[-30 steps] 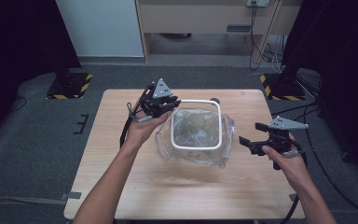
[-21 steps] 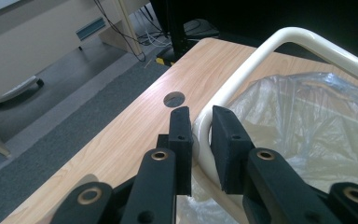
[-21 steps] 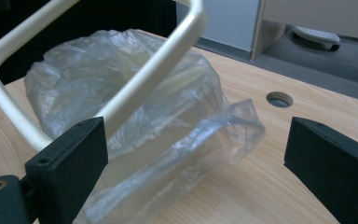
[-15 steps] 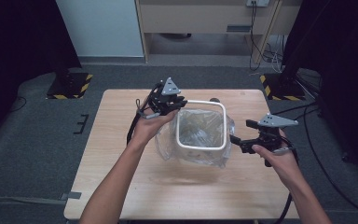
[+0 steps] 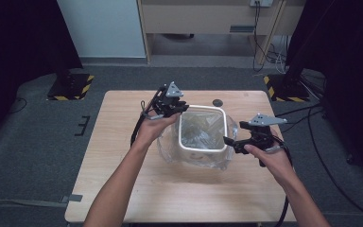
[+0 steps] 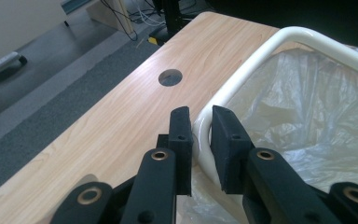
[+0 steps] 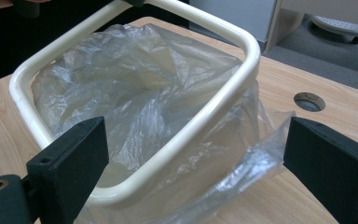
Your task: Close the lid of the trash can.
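High view first: a white tubular frame with a clear plastic bag draped through it stands mid-table, between the two tongs. The left gripper sits at the frame's far left corner; in the left gripper view its jaws are nearly together, pinching the white tube between the pads, bag film bunched just past them on the inner side. The right gripper hangs just beside the frame's right edge, jaws spread wide; in the right gripper view the near rail and a loose flap of film lie ahead of and between the open jaws, touching neither.

Handling, as a judgement: the frame looks stiff and light, a good purchase, though its round glossy tube could roll or slip inside flat pads, so a square bite across the tube is safer than a corner nip. The bag is thin, limp and slick; it will crumple, slide and possibly tear if tugged alone. Best hold for the right tongs: the rail directly ahead, catching film and tube together, opposite the left grip.
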Tool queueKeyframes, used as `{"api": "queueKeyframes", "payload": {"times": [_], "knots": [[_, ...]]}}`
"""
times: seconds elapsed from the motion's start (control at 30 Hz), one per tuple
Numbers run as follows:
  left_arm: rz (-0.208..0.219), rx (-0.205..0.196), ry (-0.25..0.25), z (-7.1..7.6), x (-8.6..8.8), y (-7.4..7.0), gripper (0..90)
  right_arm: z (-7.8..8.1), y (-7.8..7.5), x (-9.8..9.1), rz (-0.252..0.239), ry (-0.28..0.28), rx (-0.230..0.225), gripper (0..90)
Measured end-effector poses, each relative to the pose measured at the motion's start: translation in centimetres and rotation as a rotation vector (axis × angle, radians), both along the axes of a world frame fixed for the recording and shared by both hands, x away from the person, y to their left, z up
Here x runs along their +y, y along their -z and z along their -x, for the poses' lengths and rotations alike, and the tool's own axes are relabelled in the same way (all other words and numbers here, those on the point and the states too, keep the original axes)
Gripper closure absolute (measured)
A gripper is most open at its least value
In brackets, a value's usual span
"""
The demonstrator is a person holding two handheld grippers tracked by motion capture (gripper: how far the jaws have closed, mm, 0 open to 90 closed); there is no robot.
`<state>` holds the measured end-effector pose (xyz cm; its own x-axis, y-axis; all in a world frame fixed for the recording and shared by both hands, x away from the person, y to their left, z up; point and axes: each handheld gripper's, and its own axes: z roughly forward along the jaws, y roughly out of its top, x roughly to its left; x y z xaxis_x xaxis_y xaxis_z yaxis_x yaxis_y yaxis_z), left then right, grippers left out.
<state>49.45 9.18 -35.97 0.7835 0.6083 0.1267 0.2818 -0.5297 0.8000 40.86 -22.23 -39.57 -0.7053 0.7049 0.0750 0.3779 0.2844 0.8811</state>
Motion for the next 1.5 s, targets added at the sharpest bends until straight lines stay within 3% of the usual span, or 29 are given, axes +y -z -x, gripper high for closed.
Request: {"api": "queueKeyframes", "payload": {"times": [0.53,0.77,1.17,1.5], "knots": [[0.002,0.041,-0.015,-0.9,0.2,2.2,78.2,-0.3,1.1,0.3,0.043,0.008,0.034,6.9],[-0.001,0.054,-0.008,-1.2,-0.1,2.8,78.3,-0.3,1.5,0.1,0.024,0.014,0.038,6.9],[0.011,0.05,-0.009,-1.3,-0.2,3.3,77.9,-0.3,1.8,0.1,0.017,0.017,0.046,7.2],[0.02,0.017,-0.038,-1.0,-0.2,3.6,76.2,-0.5,1.8,0.1,0.012,0.025,0.05,7.5]]}}
